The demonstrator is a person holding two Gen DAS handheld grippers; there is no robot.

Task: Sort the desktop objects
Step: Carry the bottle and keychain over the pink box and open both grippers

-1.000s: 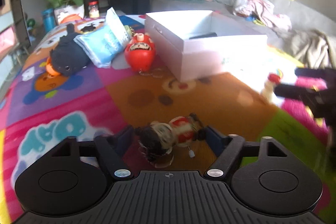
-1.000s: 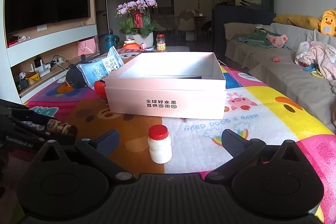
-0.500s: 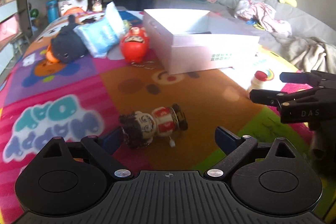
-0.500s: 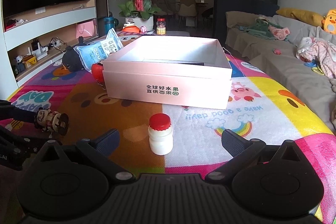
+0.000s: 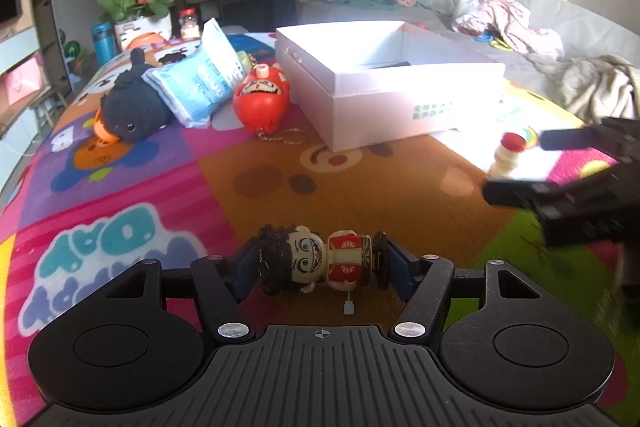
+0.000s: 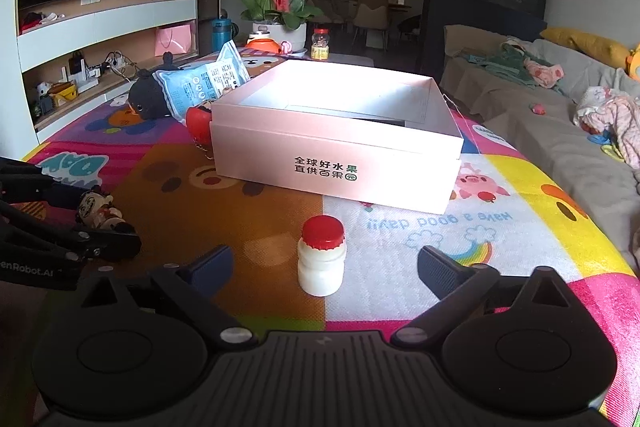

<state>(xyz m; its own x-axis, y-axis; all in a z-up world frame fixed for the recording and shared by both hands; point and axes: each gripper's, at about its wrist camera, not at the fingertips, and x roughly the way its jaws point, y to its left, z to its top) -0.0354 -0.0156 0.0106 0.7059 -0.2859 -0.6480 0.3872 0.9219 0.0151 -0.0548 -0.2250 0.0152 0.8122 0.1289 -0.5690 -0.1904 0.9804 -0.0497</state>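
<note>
On a bright cartoon mat (image 5: 120,187) in a living room, the left gripper (image 5: 316,263) fingers are closing, seemingly already pinching the sideways-lying doll (image 5: 316,263), head left; right gripper (image 6: 324,267) fingers, also closing, straddle the upright bottle (image 6: 322,255) untouched.

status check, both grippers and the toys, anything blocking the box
Left gripper jaws closing, pads at both ends of the wind-up doll. Right gripper jaws closing around the upright red-capped bottle, no contact yet. Path to the pink box clear.
</note>
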